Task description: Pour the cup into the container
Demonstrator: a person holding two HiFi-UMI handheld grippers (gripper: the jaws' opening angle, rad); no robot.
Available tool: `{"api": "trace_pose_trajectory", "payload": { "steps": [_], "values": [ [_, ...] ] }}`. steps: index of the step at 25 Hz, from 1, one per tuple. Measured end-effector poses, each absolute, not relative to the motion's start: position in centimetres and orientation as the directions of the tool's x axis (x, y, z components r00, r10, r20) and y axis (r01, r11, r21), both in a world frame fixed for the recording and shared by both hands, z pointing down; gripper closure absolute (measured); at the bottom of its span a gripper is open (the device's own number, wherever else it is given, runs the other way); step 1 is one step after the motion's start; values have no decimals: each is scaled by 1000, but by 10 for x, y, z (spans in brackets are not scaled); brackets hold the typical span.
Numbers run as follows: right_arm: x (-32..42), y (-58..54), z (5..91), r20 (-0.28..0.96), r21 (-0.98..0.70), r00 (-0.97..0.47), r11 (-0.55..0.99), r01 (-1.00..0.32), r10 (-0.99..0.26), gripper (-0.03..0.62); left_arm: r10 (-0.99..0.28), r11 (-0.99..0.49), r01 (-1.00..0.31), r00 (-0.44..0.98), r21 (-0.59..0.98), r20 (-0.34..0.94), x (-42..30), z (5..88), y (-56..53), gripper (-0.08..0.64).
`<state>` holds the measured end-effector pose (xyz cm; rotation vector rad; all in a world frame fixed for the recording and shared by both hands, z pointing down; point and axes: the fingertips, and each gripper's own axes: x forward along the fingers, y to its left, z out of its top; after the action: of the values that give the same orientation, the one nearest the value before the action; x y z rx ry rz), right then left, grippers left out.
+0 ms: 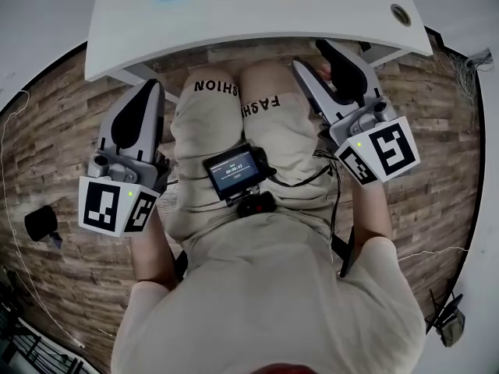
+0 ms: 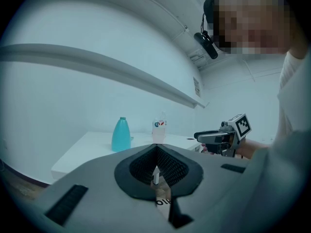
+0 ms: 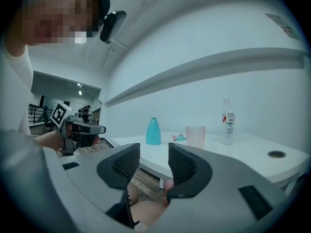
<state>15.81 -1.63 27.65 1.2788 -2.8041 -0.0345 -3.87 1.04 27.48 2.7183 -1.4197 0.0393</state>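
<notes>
Head view: a seated person holds both grippers level, just short of the white counter (image 1: 257, 6). Left gripper (image 2: 156, 152) fingers are closed, empty; right gripper (image 3: 154, 152) fingers stand partly apart, empty. Pink cup (image 3: 196, 135) and teal container (image 3: 153, 131) stand far back on the counter. Grasping has not begun; reaching for the cup likely comes next. Wood floor (image 1: 437, 170), white walls.

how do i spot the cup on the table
On the white table, look between the teal container and the clear labelled water bottle. The cup is the pale pink one standing there. Unlike its neighbours, which narrow toward the top, it is wide open at the top.
</notes>
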Motion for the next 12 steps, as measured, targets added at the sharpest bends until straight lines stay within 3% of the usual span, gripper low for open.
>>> {"api": "trace_pose_trajectory", "payload": {
  "steps": [12],
  "values": [
    [149,-13,287,152,64,-574,588,-806,-804,405,-812,-577,-816,578,40,77,-29,285,14,549]
  ]
}}
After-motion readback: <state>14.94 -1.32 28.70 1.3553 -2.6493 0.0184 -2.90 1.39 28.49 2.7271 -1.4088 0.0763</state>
